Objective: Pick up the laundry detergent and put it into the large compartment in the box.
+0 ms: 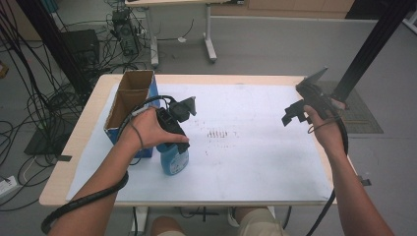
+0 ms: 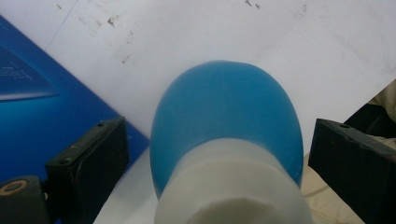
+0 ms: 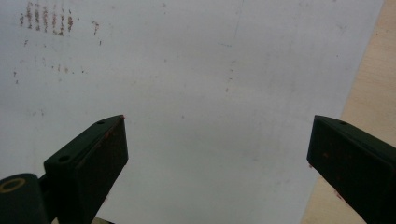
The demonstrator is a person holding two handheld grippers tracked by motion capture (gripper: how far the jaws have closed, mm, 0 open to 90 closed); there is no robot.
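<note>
- Hovering over a blue plastic bottle [image 1: 174,160] with a white neck, the left gripper [image 1: 183,109] points down at it from above; the bottle stands upright on the white sheet [image 1: 255,162] covering the table, just beside an open cardboard box [image 1: 129,101] with blue printed sides.
- Seen from the left gripper view, the bottle [image 2: 224,112] sits between the two black jaws, which stand spread on either side of it with clear gaps, gripping nothing yet.
- Held off at the table's far right edge, the right gripper [image 1: 295,112] hangs above bare sheet, well apart from the bottle; its own view shows the jaws released wide over the paper [image 3: 210,93] with nothing between them.
- Judging by the pose, the step in hand is taking hold of the bottle near its neck: the jaws look roughly centred, though the bottle sits a little nearer the right-hand pad in that view, so a small shift would even the contact.
- Closing on the white collar rather than the rounded blue shoulder should keep the smooth plastic from slipping.
- Keeping the box-side jaw clear of the carton wall [image 2: 42,112] matters as the gripper comes lower.
</note>
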